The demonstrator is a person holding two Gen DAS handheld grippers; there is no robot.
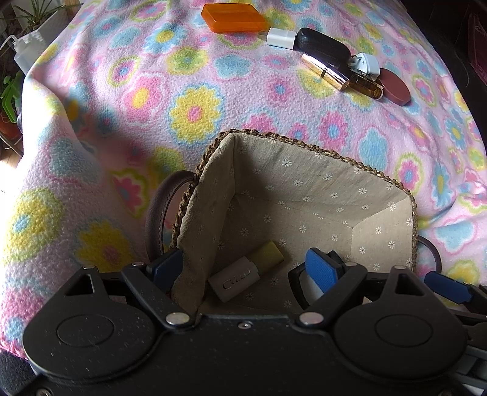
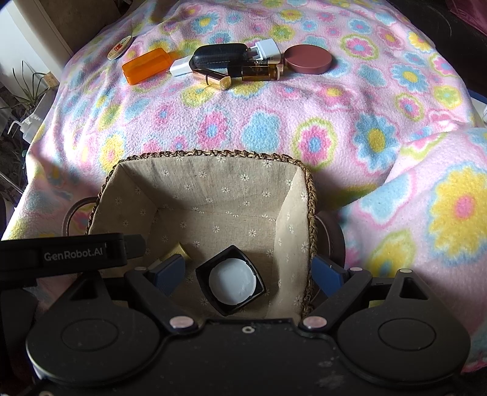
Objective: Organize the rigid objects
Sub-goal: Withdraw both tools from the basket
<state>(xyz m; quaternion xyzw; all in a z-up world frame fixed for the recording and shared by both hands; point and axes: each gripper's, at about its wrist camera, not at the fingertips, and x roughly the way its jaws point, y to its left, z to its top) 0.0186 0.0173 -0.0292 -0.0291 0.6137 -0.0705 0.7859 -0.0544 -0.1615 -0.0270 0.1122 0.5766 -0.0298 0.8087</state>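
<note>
A woven basket with a flowered cloth lining stands on the blanket close in front of both grippers. At its bottom lie a small white and yellow tube and a black square jar with a white round top. My left gripper is open and straddles the basket's left wall, one finger outside and one inside. My right gripper is open too and straddles the right wall. The jar lies loose between its fingers, touched by neither pad.
Farther back on the flowered blanket lie an orange box, a white adapter, a black case, a gold lipstick, an amber vial, a white plug and a brown round compact. A small round tin sits far left.
</note>
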